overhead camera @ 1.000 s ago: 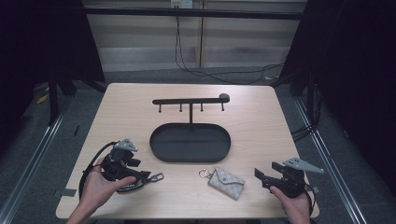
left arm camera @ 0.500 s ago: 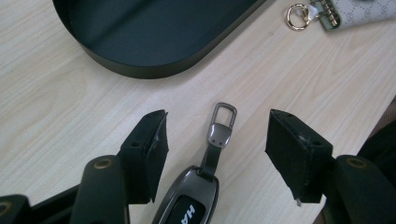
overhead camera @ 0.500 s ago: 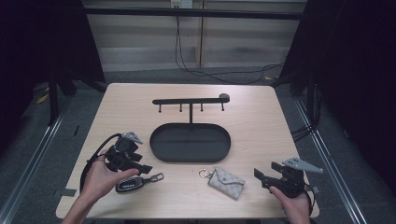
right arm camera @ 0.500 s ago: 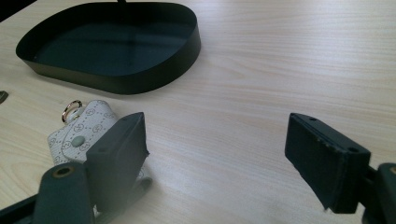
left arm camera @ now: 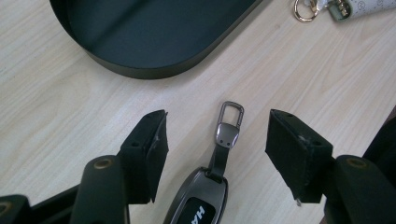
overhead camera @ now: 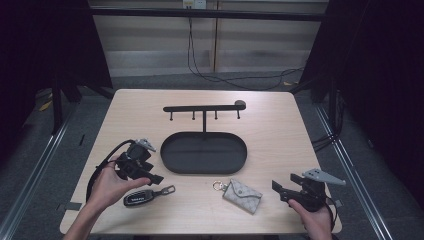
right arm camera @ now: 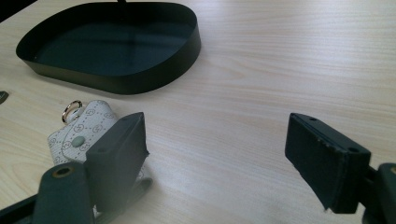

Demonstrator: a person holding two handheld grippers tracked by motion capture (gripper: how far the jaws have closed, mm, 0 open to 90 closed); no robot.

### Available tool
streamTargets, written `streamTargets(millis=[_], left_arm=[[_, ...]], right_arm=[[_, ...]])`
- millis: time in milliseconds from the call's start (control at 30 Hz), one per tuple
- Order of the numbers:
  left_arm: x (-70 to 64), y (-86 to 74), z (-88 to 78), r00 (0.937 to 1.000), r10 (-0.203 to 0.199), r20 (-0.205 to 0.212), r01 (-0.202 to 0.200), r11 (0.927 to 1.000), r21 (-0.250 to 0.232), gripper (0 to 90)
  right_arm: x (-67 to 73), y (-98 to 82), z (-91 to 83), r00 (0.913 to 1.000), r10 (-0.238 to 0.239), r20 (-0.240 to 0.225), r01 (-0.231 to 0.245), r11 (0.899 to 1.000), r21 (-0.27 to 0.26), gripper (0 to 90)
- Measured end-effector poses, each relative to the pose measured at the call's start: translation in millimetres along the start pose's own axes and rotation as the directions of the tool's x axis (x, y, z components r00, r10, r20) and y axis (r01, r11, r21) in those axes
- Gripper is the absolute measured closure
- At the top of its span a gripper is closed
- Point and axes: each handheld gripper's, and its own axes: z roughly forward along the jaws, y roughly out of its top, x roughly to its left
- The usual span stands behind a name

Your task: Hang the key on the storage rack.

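High view: oval black tray [overhead camera: 203,152] sits mid-table, with a hook rack [overhead camera: 204,107] rising behind it. Near side of the tray, toward its left end: car key fob [overhead camera: 140,198], strap and metal loop pointing back at the tray. Near side, toward its right end: patterned key pouch [overhead camera: 242,195] with a gold ring [overhead camera: 218,186] on the tray-facing corner. Left gripper [overhead camera: 150,172] hovering just beside the fob, between fob and tray's left end. Right gripper [overhead camera: 285,186] well off the tray's right end, just right of the pouch.

Left gripper view: jaws spread wide, nothing between the pads, straddling the fob's strap and loop [left arm camera: 231,112]. Fob body [left arm camera: 198,200] low in frame, tray rim [left arm camera: 154,70] ahead. Likely light, rigid, smooth shell, so probably slippery across the flat faces. Better bet: pinch the body across its narrow sides, or clamp the flat metal buckle; thin strap likely to swing if lifted by the loop alone.

Right gripper view: jaws also wide apart and empty, over bare table [right arm camera: 261,93]. Pouch [right arm camera: 81,133] partly behind the near jaw, tray [right arm camera: 116,46] beyond. Pouch looks soft and light, textured skin, should grip easily across the folded body; ring [right arm camera: 71,110] too thin and loose for a sure hold.
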Motion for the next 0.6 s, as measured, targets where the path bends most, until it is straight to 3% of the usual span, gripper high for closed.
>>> streamTargets(millis=[267, 433, 600], left_arm=[[2.9, 10.1, -0.5, 0.9998, 0.018, -0.004, -0.018, 0.9997, 0.018, 45.0], [-1.3, 14.6, 3.2, 0.999, 0.045, -0.004, -0.044, 0.9967, 0.069, 45.8], [-4.1, 19.2, 16.9, 0.9974, 0.071, 0.013, -0.072, 0.9903, 0.119, 45.8]], right_arm=[[0.0, -0.1, 0.2, 1.0, 0.002, -0.002, -0.002, 1.0, 0.001, 20.7], [-0.2, -0.1, 0.1, 1.0, 0.008, -0.005, -0.008, 1.0, 0.0, 20.6], [-0.1, -0.2, -0.4, 1.0, 0.006, -0.006, -0.006, 1.0, -0.001, 20.6]])
